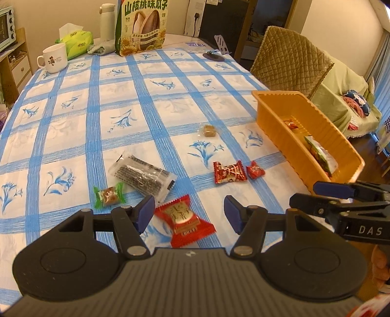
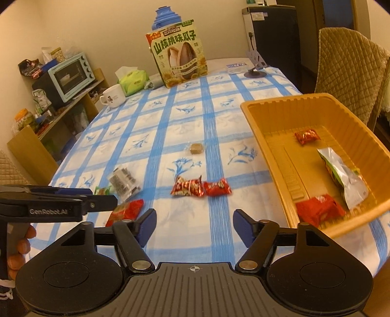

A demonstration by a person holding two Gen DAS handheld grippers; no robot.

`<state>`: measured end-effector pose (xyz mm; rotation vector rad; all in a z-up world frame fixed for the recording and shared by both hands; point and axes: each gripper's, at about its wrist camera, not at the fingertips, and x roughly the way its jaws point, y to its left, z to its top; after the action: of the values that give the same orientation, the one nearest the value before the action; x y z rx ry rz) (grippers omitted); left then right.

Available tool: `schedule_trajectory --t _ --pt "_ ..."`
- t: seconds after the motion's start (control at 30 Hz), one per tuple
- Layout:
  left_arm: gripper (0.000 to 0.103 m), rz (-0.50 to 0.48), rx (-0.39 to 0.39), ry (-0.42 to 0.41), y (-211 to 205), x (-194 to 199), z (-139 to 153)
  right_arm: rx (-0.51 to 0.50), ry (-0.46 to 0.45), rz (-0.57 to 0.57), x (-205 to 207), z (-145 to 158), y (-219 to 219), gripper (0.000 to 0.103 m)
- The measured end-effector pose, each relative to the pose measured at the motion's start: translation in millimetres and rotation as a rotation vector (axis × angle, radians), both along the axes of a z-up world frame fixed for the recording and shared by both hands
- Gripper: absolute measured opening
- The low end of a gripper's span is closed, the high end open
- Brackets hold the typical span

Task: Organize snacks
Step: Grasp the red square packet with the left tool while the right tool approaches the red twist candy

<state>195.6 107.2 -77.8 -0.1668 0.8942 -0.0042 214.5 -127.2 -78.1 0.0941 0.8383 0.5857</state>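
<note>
1. Hovering low over the bench [image 1: 73,102] with its blue-and-white checked floral cloth, left gripper [image 1: 189,213] has its blue-padded jaws partly open; a flat red square snack packet with gold print [image 1: 184,220] lies on the cloth between them, pads not touching it.
2. Right gripper [image 2: 194,226] also partly open, nothing between the jaws, only bare cloth under it; it sits just left of the orange ribbed plastic tray [image 2: 265,156].
3. In the left wrist view the right gripper's black body pokes in at right, in front of the tray's [image 1: 275,114] near corner.
4. Tray holds three items: small red foil candy [image 2: 306,137] at the far end, silver-green pouch [image 2: 343,178] along the right side, red wrapped snack [image 2: 319,210] at the near end.
5. Loose on the cloth: clear packet with a black seaweed-style roll [image 1: 141,176], green-ended wrapped candy [image 1: 109,195] just left of it, red-white printed candy wrapper [image 1: 229,172] with a small red candy [image 1: 254,170] touching or just beside it, and a clear-wrapped brown cube [image 1: 208,130] further back.
6. Far end of the bench: big green sunflower-seed bag [image 1: 140,26] upright, white thermos [image 1: 107,20], green tissue pack [image 1: 76,41], white mug [image 1: 54,58].
7. Quilted tan chair back [image 1: 290,58] beyond the tray; pale blue toaster oven [image 2: 72,75] on a side shelf.
</note>
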Motion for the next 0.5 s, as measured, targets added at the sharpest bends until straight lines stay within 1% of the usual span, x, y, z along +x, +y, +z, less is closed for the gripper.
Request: schedule_trajectory --t 0.07,0.13,0.3,0.47,0.5 --pt "0.056 0.002 0.002 0.010 0.0 5.8 -4.8 -0.004 -0.001 0.004 6.1 -0.8 3.3 0.062" --pt "0.054 0.004 0.008 0.026 -0.3 11.7 -11.4 -0.007 -0.002 0.007 11.5 -2.2 5.9 0.060" --pt "0.050 0.024 0.006 0.072 1.8 21.2 -27.8 -0.013 0.004 0.018 21.4 -6.5 10.3 0.058" --pt "0.042 0.033 -0.009 0.110 3.9 21.9 -38.1 -0.017 0.017 0.032 27.8 -10.7 12.9 0.058" --pt "0.038 0.032 -0.011 0.115 4.0 21.1 -39.4 -0.018 0.020 0.034 29.2 -11.6 13.5 0.058"
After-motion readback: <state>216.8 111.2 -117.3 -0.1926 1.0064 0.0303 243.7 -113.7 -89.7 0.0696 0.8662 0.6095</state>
